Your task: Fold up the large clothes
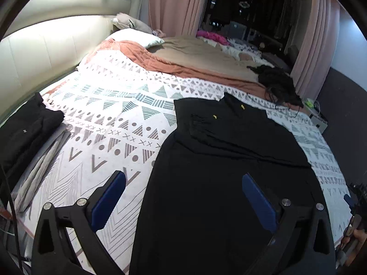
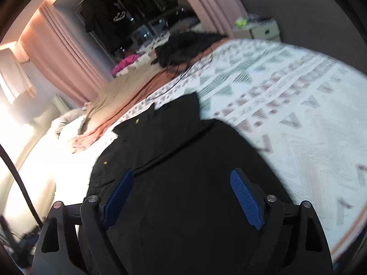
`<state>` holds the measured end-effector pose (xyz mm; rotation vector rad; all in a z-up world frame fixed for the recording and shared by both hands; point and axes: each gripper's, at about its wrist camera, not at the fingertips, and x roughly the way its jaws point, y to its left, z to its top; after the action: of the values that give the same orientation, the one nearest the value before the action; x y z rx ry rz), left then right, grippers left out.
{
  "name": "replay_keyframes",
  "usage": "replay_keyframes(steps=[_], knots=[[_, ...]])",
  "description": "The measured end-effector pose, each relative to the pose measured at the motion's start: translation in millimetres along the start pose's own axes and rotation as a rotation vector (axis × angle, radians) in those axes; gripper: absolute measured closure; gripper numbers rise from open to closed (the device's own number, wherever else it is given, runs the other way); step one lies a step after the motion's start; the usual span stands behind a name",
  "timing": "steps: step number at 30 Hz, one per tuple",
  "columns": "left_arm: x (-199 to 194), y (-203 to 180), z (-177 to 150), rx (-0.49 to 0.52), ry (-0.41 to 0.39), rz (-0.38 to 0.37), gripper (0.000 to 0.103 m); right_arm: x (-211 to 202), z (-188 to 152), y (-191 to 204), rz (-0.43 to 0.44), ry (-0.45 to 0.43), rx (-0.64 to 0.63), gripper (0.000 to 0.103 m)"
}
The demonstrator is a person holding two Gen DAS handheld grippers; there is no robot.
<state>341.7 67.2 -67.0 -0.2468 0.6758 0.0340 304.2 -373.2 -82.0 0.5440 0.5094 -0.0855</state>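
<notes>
On the left edge of the bed (image 1: 96, 105) you can see a stack of folded black clothes (image 1: 25, 133). It sits on some grey folded cloth (image 1: 43, 160), just beside the patterned white blanket (image 1: 119, 119).

Your left gripper (image 1: 183, 176) hangs above the bed. Its jaws are spread wide and nothing is between the blue pads (image 1: 110, 197). One pad is over the white blanket and the other pad is over the big black garment (image 1: 220, 165).

The big black garment lies flat in the middle of the bed, on top of the white blanket. It reaches down to the near edge of the bed. Its top part is folded over, and two small yellow marks (image 1: 215, 116) show there.

At the far side of the bed lie a white pillow (image 1: 137, 37), an orange blanket (image 1: 146, 59) and a tan blanket (image 1: 195, 55). A heap of dark clothes (image 1: 277, 82) sits near the far right corner of the bed. Pink curtains (image 1: 176, 4) hang behind.

Your right gripper (image 2: 182, 178) is released too. Its jaws stand wide apart and hold nothing. Both blue pads (image 2: 247, 201) are over the black garment (image 2: 183, 183). This view is blurry. To the right of the garment, the white blanket (image 2: 286, 119) runs out to the right edge of the bed.
</notes>
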Motion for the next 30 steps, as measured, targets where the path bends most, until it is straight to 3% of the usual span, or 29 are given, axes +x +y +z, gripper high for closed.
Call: replay_keyframes(steps=[14, 21, 30], knots=[[-100.8, 30.6, -52.6, 0.020, -0.065, 0.014, 0.000, -129.7, -54.0, -13.3, -0.076, 0.000, -0.157, 0.018], [-128.9, 52.4, -77.6, -0.002, -0.055, -0.013, 0.000, -170.7, -77.6, -23.8, -0.066, 0.013, -0.202, 0.018], [-156.4, 71.4, -105.6, -0.028, -0.013, -0.018, 0.000, -207.6, -88.5, -58.8, -0.060, 0.012, -0.164, 0.018]])
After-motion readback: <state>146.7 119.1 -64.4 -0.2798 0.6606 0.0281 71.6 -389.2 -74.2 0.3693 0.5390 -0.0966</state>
